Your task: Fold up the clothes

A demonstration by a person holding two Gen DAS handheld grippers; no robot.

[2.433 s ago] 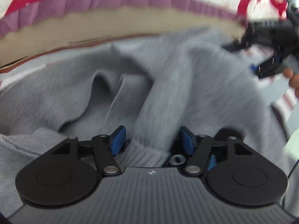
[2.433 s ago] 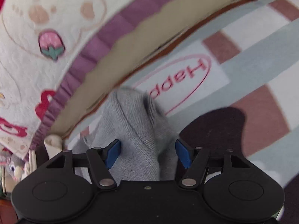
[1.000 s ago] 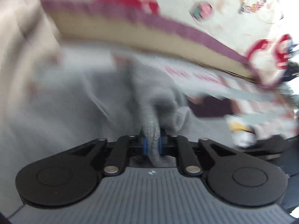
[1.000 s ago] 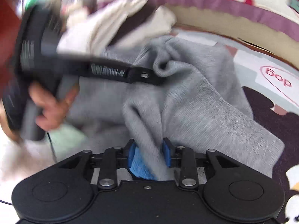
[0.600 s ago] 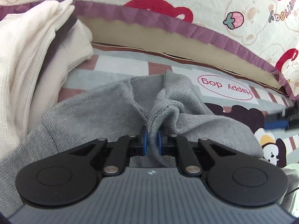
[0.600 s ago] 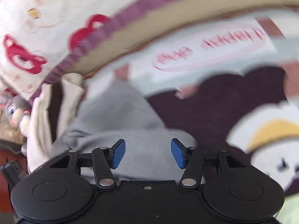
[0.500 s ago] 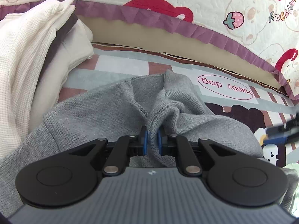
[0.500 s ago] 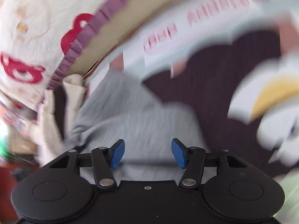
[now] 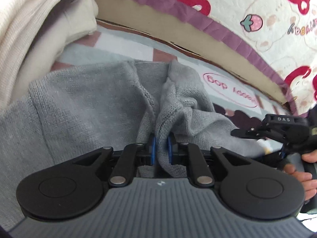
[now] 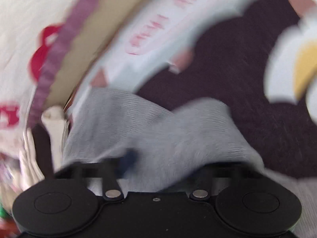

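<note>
Right hand-held gripper (image 10: 158,166) swung in; gray sweater (image 9: 89,107) lies crosswise.

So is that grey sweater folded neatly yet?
Not yet. The grey sweater lies rumpled, a bunched ridge pinched in the left gripper.

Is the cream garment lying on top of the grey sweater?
No, the cream garment sits piled to the left of the grey sweater.
</note>
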